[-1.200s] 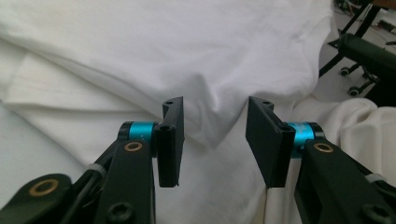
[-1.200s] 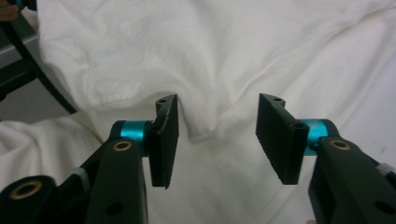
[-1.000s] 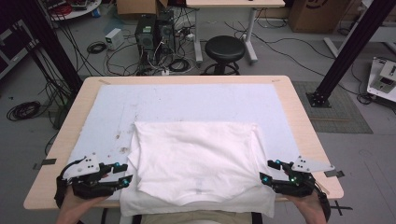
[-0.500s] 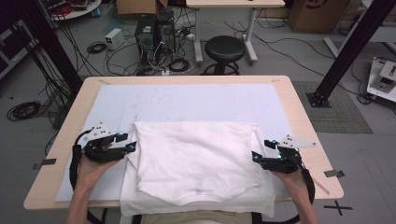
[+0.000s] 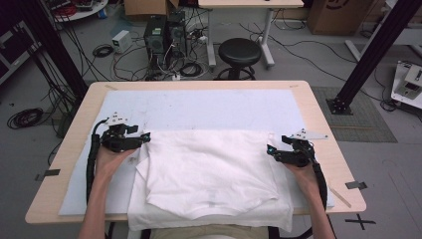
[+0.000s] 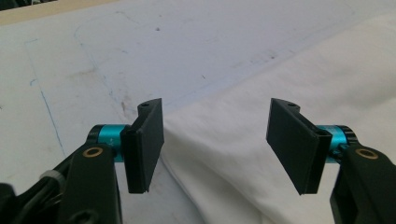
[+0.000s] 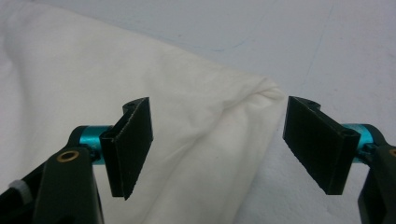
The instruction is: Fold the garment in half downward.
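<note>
I cannot make out the near edge of the white T-shirt [image 5: 211, 174] from the high view: it droops over the front of the desk [image 5: 323, 117] and the frame cuts it off, along with my elbows. The fingertips of both tools are too small there to read.

The left gripper view fills that in. My left tool [image 6: 215, 144] stands released, its jaws having just been opening, with the shirt's far left corner [image 6: 243, 140] lying flat between and beneath them, pressed by neither pad [image 6: 147, 140]. That view also shows faint blue pen lines and smudges on the pale mat [image 6: 93, 56] beside the shirt.

In the right gripper view, my right tool [image 7: 217, 140] is likewise released, jaws having just been opening, and the shirt's far right corner [image 7: 210, 121] ends in a small puckered fold between them; the right pad [image 7: 322, 144] hangs over bare mat.

From the high view, the left tool [image 5: 144, 138] sits at the shirt's far left corner and the right tool [image 5: 271, 150] at its far right corner, the folded shirt spread between them on the mat.
</note>
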Demonstrator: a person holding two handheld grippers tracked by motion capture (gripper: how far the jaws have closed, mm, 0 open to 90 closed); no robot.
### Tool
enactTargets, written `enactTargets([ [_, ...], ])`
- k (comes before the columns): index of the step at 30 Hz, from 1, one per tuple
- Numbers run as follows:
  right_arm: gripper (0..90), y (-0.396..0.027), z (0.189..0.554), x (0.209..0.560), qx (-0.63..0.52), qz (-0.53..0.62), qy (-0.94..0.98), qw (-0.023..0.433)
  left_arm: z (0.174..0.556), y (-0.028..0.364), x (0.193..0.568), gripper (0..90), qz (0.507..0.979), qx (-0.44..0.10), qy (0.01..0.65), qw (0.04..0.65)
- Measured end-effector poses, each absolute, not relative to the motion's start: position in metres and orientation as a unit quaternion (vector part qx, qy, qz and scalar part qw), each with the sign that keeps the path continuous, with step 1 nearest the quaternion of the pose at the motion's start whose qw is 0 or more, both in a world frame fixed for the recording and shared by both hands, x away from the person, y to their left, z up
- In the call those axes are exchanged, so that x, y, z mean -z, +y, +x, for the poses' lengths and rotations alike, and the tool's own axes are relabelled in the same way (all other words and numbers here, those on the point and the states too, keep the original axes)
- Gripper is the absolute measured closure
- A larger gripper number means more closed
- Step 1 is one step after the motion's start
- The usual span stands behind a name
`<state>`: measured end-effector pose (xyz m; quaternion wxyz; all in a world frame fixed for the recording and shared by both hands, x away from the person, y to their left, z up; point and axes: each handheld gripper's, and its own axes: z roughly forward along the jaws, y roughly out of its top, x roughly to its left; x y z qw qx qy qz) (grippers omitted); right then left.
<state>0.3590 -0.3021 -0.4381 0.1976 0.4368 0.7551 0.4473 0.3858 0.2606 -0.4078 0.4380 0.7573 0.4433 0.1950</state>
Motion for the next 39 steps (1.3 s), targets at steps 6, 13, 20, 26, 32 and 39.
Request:
enactTargets([
  [6, 25.4, -0.300, 0.371, 0.447, -0.444, 0.449, 0.752, 0.190, 0.410, 0.261, 0.418, 36.0, 0.743, -0.191, 0.464, 0.443],
  [13, 25.9, -0.298, 0.371, 0.448, -0.454, 0.451, 0.742, 0.200, 0.421, 0.258, 0.437, 36.0, 0.746, -0.172, 0.476, 0.433],
  [20, 26.4, -0.297, 0.372, 0.448, -0.446, 0.454, 0.745, 0.200, 0.422, 0.262, 0.450, 36.6, 0.759, -0.148, 0.484, 0.409],
  [26, 26.4, -0.294, 0.372, 0.449, -0.437, 0.449, 0.752, 0.207, 0.420, 0.263, 0.452, 38.9, 0.761, -0.153, 0.474, 0.414],
  [32, 26.4, -0.292, 0.372, 0.449, -0.430, 0.448, 0.755, 0.212, 0.416, 0.258, 0.451, 51.5, 0.775, -0.183, 0.462, 0.391],
  [39, 26.4, -0.293, 0.372, 0.449, -0.429, 0.453, 0.752, 0.211, 0.413, 0.255, 0.451, 74.7, 0.785, -0.186, 0.439, 0.396],
])
